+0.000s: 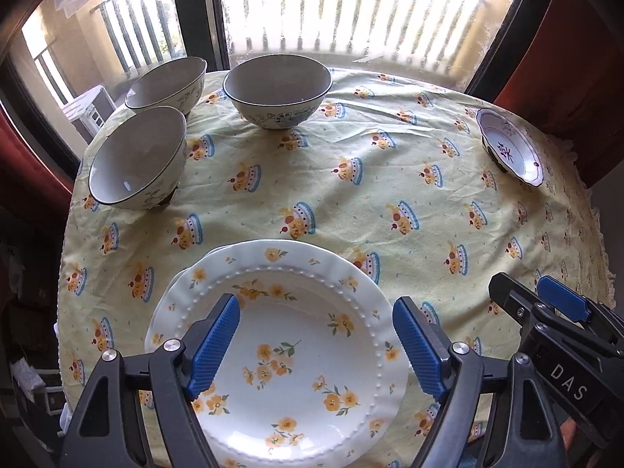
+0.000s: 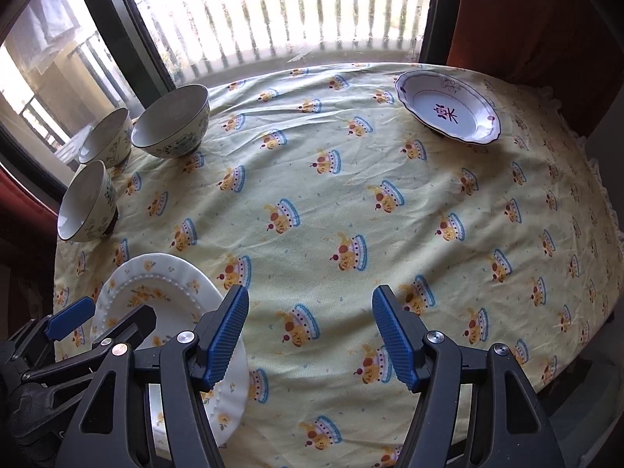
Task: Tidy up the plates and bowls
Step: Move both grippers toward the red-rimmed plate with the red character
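Left wrist view: left gripper wide, empty, over plates | right gripper wide, empty, over cloth | three bowls apart

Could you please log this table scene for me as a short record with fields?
surface: tablecloth, yellow, printed
bowls: three bowls, upright, far left, by the window
stacked plates: floral plates, near edge
separate dish: small dish, far right, alone
left tool: open, above the floral plates, holding nothing
right tool: open, over bare cloth
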A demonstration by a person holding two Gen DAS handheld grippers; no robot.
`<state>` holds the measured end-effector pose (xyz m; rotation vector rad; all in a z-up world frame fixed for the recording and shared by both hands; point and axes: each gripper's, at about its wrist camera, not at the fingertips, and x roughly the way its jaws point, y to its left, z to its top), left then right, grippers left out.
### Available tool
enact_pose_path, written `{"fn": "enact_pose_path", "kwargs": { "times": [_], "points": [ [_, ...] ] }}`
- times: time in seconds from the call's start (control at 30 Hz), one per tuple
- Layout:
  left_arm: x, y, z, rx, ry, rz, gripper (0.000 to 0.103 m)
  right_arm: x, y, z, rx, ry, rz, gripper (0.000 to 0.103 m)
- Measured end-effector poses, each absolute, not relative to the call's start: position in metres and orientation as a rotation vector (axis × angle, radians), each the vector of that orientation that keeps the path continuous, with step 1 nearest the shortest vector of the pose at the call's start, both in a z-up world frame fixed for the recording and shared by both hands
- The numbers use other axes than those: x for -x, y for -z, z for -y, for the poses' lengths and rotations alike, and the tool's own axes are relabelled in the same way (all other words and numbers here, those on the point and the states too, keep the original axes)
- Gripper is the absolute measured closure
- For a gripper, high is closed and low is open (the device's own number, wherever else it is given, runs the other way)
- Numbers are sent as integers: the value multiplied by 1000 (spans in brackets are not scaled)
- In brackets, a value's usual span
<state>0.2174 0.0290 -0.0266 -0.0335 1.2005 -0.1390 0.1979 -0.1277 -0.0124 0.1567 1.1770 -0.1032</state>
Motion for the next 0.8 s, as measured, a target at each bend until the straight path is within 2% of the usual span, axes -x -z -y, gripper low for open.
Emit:
{"fn": "enact_pose_path", "kwargs": {
  "times": [0.8],
  "points": [
    [-267, 21, 143, 12, 71, -1138, 16, -261, 8, 299, -100, 68, -1140, 34]
  ]
}}
